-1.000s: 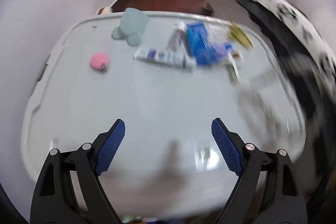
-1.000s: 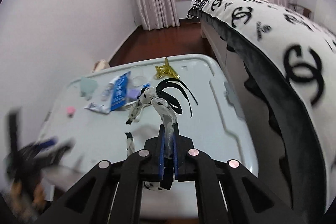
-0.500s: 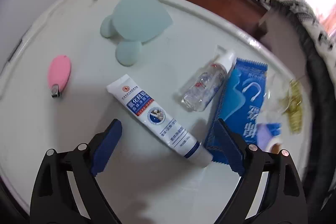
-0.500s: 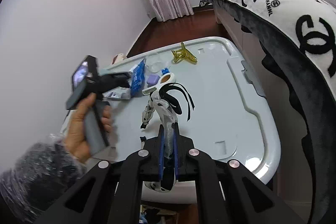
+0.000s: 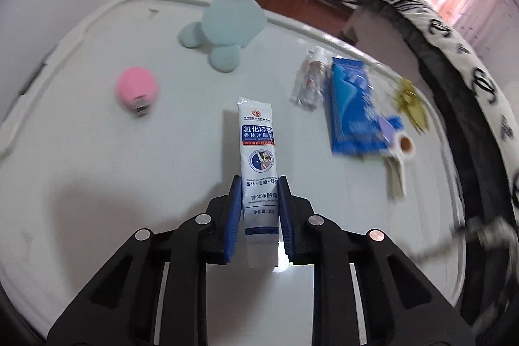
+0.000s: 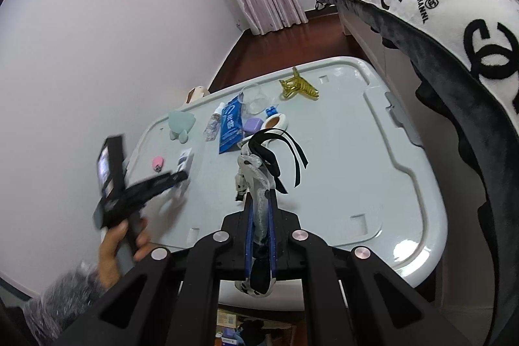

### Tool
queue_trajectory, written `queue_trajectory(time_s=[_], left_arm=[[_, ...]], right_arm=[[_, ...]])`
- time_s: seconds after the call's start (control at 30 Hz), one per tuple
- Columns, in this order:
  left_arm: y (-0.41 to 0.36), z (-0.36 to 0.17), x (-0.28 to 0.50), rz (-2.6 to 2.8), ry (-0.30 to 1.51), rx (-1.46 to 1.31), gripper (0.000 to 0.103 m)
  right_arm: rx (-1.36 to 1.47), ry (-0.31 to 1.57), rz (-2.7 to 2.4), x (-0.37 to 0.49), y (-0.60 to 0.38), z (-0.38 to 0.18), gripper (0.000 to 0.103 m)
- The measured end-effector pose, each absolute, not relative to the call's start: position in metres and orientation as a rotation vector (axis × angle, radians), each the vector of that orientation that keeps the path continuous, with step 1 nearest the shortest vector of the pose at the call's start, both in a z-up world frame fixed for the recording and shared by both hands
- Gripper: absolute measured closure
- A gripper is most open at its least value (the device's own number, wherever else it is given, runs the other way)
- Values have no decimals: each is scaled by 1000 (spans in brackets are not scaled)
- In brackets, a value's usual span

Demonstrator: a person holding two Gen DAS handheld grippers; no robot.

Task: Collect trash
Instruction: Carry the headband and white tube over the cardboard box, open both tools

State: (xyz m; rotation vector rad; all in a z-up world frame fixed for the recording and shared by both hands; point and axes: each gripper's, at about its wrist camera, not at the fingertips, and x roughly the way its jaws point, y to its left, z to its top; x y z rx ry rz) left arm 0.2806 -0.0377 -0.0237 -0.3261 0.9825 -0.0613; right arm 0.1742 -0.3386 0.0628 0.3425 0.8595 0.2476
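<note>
My left gripper is shut on a white tube with a blue label and holds it above the pale lid top; the tube also shows in the right wrist view. My right gripper is shut on a clear plastic bag with black straps and spotted trim, held above the lid. On the lid lie a blue wrapper, a small clear bottle and a gold hair claw.
A pink nail clipper, a pale teal mouse-shaped item, a small purple box and a tape roll lie on the lid. A bed with a black-and-white cover runs along the right. A wall is at left.
My left gripper closed on the white tube and lifted it off the lid. The right gripper kept hold of the bag and stayed nearly still.
</note>
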Motion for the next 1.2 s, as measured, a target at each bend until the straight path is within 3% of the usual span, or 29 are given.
queue_trajectory(time_s=[0.33,0.73,1.2], left_arm=[[-5,35,160,-91,899,-203,82],[16,63,27,-165,849,-114,82],[11,17,-46,-215,961,-51,81]], right_arm=[[291,688,266,142,-312,107,96],[245,698,305,26,-260,138,96],[255,850,282,-57,-239,75,96]])
